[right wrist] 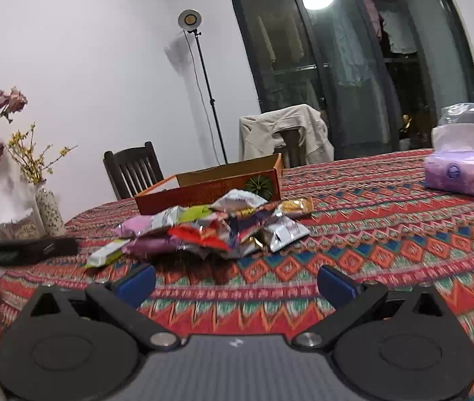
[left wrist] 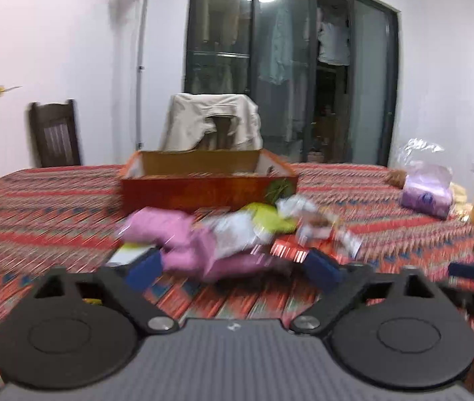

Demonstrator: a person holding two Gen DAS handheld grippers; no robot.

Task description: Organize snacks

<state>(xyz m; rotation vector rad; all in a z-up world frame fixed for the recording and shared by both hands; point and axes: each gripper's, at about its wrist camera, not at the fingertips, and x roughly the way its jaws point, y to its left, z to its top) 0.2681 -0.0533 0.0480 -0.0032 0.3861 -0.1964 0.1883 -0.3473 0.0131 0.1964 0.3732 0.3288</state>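
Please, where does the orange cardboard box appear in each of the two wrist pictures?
Left wrist: the orange box is at centre, just behind the snack pile.
Right wrist: the orange box is left of centre, tilted, behind the pile.
Shared landmark: the chair draped with a beige jacket.

Patterned red tablecloth (right wrist: 387, 234) under snack heap (right wrist: 210, 230), orange box (right wrist: 203, 193), tissue pack (right wrist: 457, 173), vases (right wrist: 48, 210).
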